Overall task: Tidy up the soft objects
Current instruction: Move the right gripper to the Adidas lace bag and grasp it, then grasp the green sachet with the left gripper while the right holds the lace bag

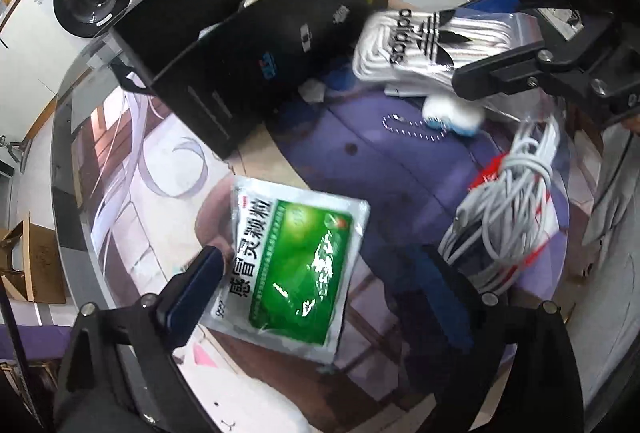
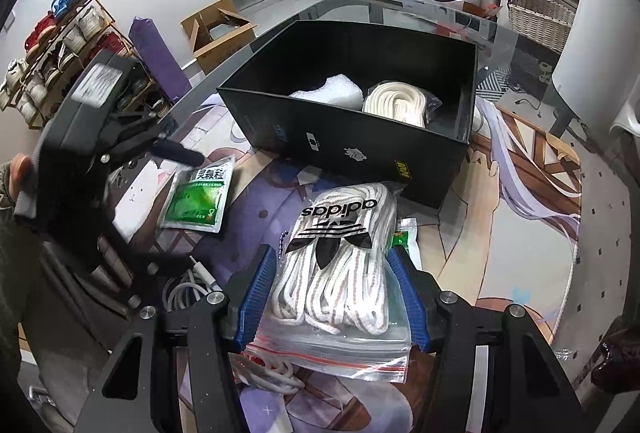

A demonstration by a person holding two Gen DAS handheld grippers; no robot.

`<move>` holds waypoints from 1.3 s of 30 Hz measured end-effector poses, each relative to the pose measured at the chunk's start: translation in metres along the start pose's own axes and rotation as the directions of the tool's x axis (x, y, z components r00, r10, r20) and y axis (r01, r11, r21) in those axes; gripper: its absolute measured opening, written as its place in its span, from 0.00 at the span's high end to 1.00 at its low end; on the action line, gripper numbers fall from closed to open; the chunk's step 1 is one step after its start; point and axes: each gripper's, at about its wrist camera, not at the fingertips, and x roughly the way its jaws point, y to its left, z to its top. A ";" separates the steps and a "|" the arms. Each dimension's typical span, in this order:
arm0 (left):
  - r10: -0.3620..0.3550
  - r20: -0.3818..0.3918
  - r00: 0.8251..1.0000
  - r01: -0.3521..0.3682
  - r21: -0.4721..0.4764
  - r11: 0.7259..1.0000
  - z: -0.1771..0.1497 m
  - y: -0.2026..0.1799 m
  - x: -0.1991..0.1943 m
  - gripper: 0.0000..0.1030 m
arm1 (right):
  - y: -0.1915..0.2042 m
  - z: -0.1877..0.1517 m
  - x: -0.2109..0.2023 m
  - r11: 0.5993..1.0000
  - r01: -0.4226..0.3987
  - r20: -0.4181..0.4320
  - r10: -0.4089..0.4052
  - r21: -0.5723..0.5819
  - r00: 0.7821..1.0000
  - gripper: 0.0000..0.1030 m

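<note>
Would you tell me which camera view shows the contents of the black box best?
The right wrist view: it looks down into the black box, showing a rope coil. The left wrist view shows mainly its outer walls.

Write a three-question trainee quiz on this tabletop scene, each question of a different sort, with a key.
1. True or false: the right gripper is closed on the bagged adidas laces.
2. Multiple choice: the green sachet lies
A. inside the black box
B. on the printed mat, outside the box
C. on top of the laces bag
3. Fill in: beside the bubble wrap in the box lies a bagged coil of cream ____.

Key
1. True; its blue pads press the bag from both sides.
2. B; the left gripper is open around it.
3. Rope.
</note>
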 end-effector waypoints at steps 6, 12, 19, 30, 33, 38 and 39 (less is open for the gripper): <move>0.001 -0.005 1.000 -0.002 -0.086 0.996 -0.011 0.002 -0.003 0.12 | 0.001 -0.001 0.000 0.999 0.020 -0.022 -0.021 -0.026 1.000 0.42; -0.012 0.018 1.000 0.014 -0.107 0.994 -0.008 -0.011 -0.010 0.52 | 0.007 0.005 0.008 0.998 0.046 -0.036 -0.048 -0.049 0.998 0.42; 0.060 0.013 0.998 -0.058 -0.140 0.988 -0.001 -0.018 -0.011 0.30 | 0.018 0.011 0.025 0.993 0.082 -0.066 -0.088 -0.088 0.994 0.36; 0.063 0.021 0.998 -0.060 -0.137 0.989 0.010 -0.027 -0.014 0.69 | 0.020 0.008 0.026 0.990 0.082 -0.044 -0.087 -0.116 0.995 0.58; 0.066 0.025 0.997 -0.062 -0.148 0.987 0.012 -0.025 -0.014 0.74 | 0.021 0.006 0.021 0.988 0.075 -0.026 -0.079 -0.138 0.997 0.61; 0.071 0.034 0.997 -0.065 -0.153 0.986 0.010 -0.015 -0.018 0.76 | 0.023 0.007 0.013 0.986 0.084 0.006 -0.084 -0.144 0.996 0.61; 0.073 0.039 0.997 -0.066 -0.155 0.986 0.009 -0.014 -0.019 0.76 | 0.023 0.006 0.011 0.987 0.082 0.010 -0.082 -0.141 0.997 0.61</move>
